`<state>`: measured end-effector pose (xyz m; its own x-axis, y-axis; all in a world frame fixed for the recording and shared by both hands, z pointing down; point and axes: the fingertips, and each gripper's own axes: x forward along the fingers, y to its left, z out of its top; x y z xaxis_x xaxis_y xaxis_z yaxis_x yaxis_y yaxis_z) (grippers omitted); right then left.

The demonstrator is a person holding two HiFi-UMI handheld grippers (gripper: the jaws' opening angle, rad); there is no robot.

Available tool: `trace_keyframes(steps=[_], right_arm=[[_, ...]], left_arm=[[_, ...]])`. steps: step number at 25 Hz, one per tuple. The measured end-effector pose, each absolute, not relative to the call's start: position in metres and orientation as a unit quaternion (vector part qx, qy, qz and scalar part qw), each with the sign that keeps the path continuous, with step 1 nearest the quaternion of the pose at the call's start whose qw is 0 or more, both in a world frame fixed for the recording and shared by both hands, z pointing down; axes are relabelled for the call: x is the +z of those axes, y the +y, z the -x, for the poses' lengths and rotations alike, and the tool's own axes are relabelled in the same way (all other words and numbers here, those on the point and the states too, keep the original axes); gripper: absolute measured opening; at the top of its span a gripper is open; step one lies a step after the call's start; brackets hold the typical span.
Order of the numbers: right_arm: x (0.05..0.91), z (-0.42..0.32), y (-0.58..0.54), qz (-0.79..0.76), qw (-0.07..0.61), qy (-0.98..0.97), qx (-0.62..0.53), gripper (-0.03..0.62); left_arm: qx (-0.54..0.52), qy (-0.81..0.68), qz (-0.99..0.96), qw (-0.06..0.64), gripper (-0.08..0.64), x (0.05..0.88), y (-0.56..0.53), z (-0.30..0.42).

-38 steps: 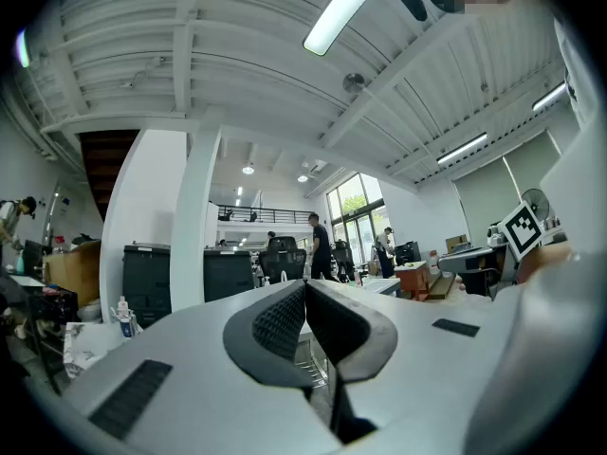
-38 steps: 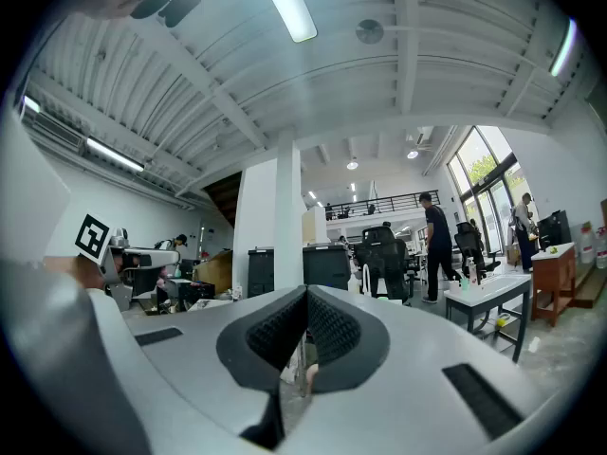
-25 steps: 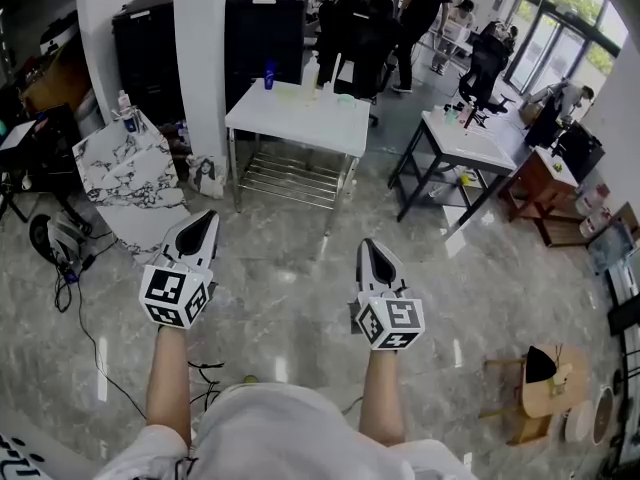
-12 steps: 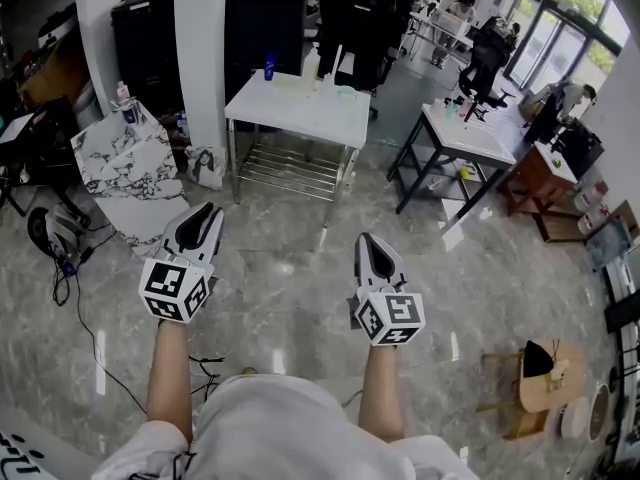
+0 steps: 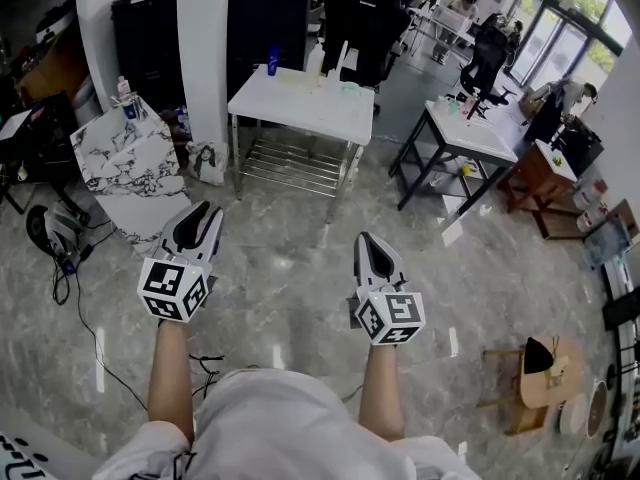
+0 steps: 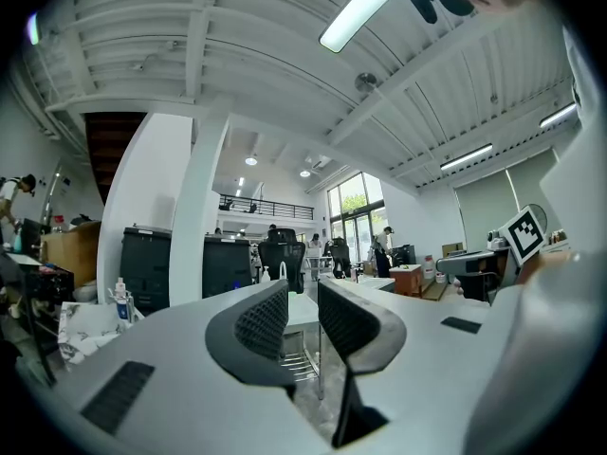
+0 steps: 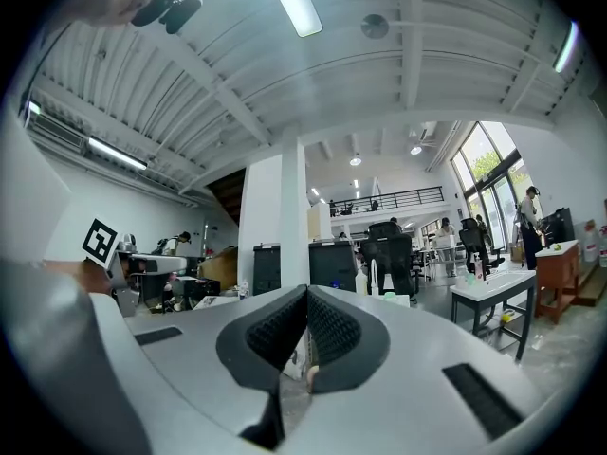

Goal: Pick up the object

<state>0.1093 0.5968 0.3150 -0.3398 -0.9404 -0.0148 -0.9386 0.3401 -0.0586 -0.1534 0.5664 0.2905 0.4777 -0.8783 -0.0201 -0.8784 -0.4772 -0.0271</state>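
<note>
A white table (image 5: 300, 105) stands ahead across the grey floor. On it are a blue bottle (image 5: 272, 61), a white bottle (image 5: 318, 62) and small pale green items. My left gripper (image 5: 197, 218) is held out at waist height, far short of the table. Its jaws stand a little apart with nothing between them (image 6: 303, 297). My right gripper (image 5: 369, 245) is level with it, its pads pressed together and empty (image 7: 306, 297). The white table shows small through the left jaws, and the white bottle (image 7: 373, 278) shows just above the right jaws.
A white pillar (image 5: 205, 58) and black cabinets (image 5: 150, 33) stand left of the table. A marble slab (image 5: 128, 168) leans at the left, with cables (image 5: 90, 338) on the floor. A black-legged desk (image 5: 468, 138) is at the right, a wooden stool (image 5: 540, 378) at the near right.
The view has crept forward, so the white table sits slightly nearer. Both grippers keep the same pose and the same jaw positions.
</note>
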Motion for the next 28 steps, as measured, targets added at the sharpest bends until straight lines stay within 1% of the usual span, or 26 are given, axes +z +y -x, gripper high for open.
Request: trace_keyframes(steps=[9, 16, 22, 28], right_arm=[[0.325, -0.074, 0.584, 0.588, 0.024, 0.808, -0.029, 0.006], [0.335, -0.069, 0.54, 0.595, 0.019, 0.803, -0.031, 0.006], [0.346, -0.071, 0.477, 0.59, 0.017, 0.806, -0.03, 0.006], [0.352, -0.089, 0.377, 0.585, 0.027, 0.81, -0.032, 0.006]], left_arm=[[0.002, 0.491, 0.871, 0.01, 0.092, 0.299, 0.542, 0.189], [0.002, 0.485, 0.875, 0.005, 0.092, 0.308, 0.496, 0.196], [-0.007, 0.484, 0.875, 0.005, 0.092, 0.319, 0.436, 0.189], [-0.022, 0.492, 0.87, -0.002, 0.092, 0.331, 0.341, 0.176]])
